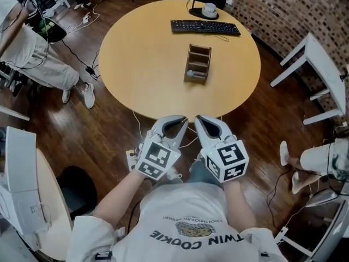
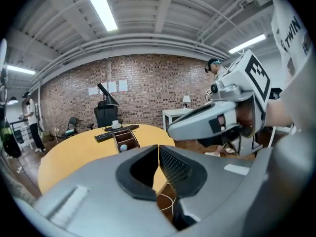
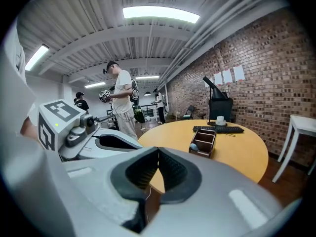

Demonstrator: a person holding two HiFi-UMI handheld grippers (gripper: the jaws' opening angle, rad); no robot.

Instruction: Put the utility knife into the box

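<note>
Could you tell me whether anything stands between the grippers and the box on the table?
Nothing visible: only bare table lies between the box and the shut left gripper and right gripper. The keyboard and cup sit beyond it. No knife shows.

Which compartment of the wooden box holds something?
The end compartment farthest from the keyboard: a small pale round object lies in it; the others look empty.

Hand-held grippers: two are counted, the left hand-held gripper (image 1: 179, 120) and the right hand-held gripper (image 1: 200, 119).
Worktop (image 1: 147, 64): one is seen.
Box (image 1: 197, 63): one is counted on it.
Keyboard (image 1: 205, 27): one is seen.
Cup (image 1: 209, 9): one is seen.
Small round thing (image 1: 190, 73) in the box: one is counted.
</note>
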